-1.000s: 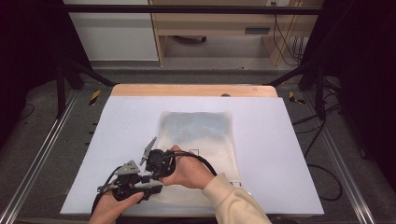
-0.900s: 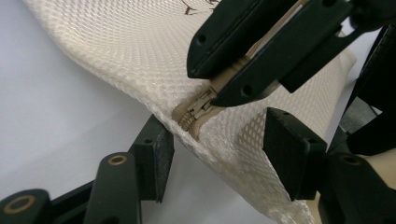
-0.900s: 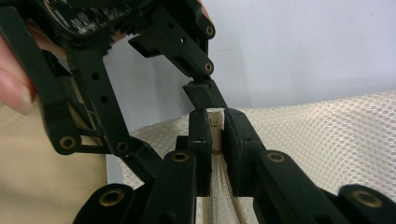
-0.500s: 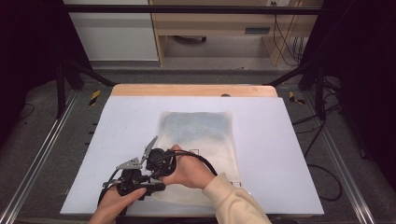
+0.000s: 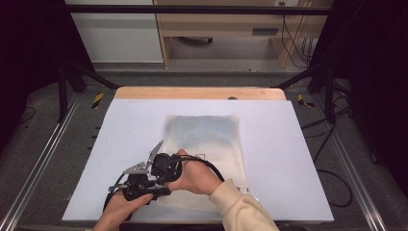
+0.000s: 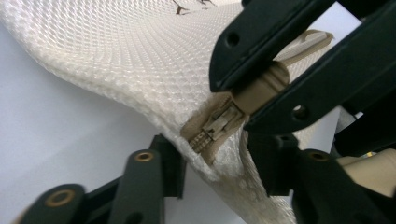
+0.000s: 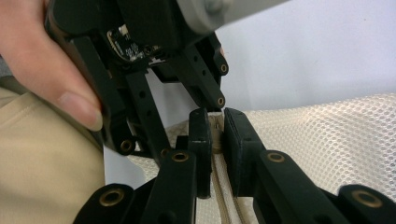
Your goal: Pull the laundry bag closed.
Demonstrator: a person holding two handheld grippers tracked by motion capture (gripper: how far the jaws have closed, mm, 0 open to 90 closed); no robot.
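Observation:
A white mesh bag lies flat on the table, with its near left corner lifted. In the left gripper view, my right gripper comes in from the upper right, shut on the beige zipper pull just behind the slider. My left gripper straddles the bag's corner below the slider. Its jaws have just been closing, with the mesh between them, and the pads stand close to the fabric on both sides. In the right gripper view, my right gripper pinches the beige pull. In the high view both grippers meet at that corner.
A white mat covers the table, with a wooden strip along the far edge. Metal rails run down both sides. A cream sleeve and both hands come in from the near edge.
The left gripper has shifted slightly toward the bag's corner. The right hand and the bag have kept still.

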